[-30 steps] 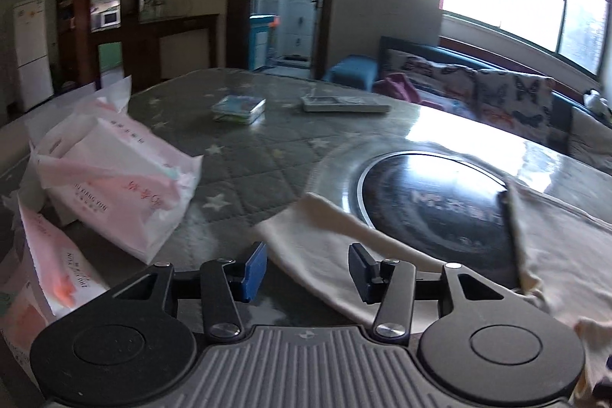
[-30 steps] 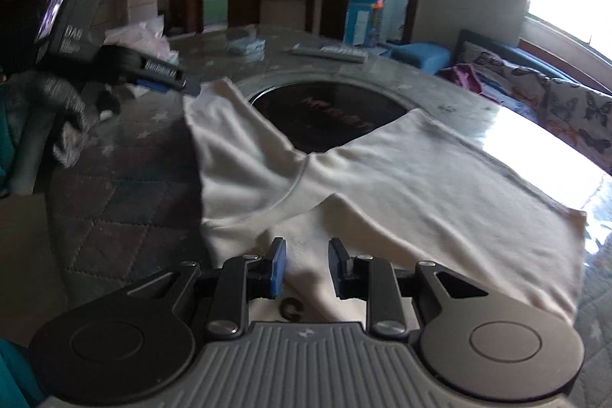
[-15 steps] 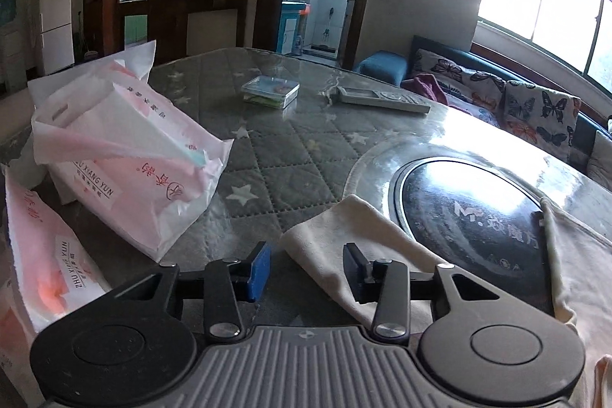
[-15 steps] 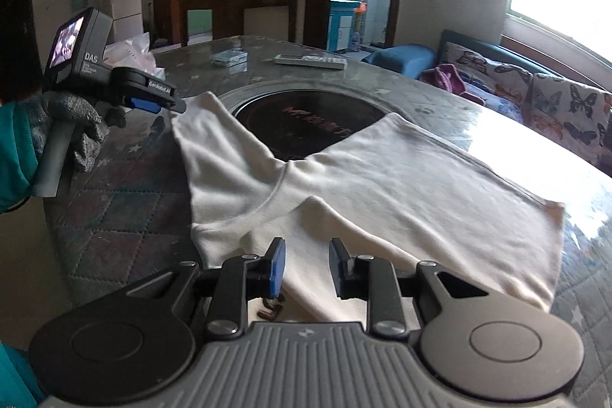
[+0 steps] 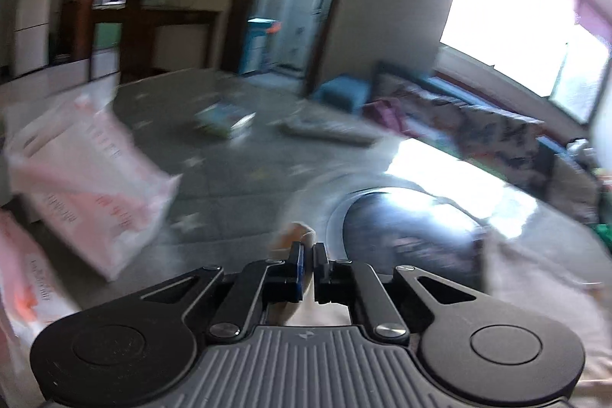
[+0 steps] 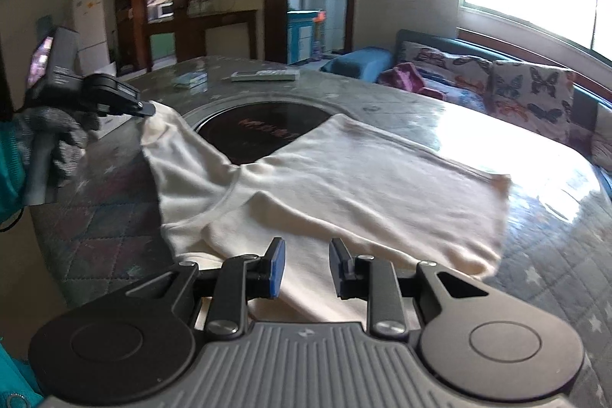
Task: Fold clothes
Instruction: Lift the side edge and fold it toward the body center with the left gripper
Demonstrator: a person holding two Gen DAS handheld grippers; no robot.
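A cream long-sleeved shirt (image 6: 344,171) lies spread on the table, partly over a black round cooktop (image 6: 264,125). My left gripper (image 5: 308,268) is shut on the end of the shirt's sleeve (image 5: 294,236) and holds it a little above the table; it also shows in the right wrist view (image 6: 147,109) at the sleeve end (image 6: 157,121). My right gripper (image 6: 308,268) is open just above the near edge of the shirt, with cloth under and between its fingers. The left wrist view is blurred.
Pink and white plastic bags (image 5: 88,178) lie at the table's left. A small box (image 5: 223,119) and a remote control (image 5: 329,132) lie at the far side. A sofa with butterfly cushions (image 6: 528,90) stands to the right. The table (image 6: 554,217) edge is near on the left.
My left gripper has shut on the sleeve end and lifted it. My right gripper has opened wider and stays over the shirt's near edge.
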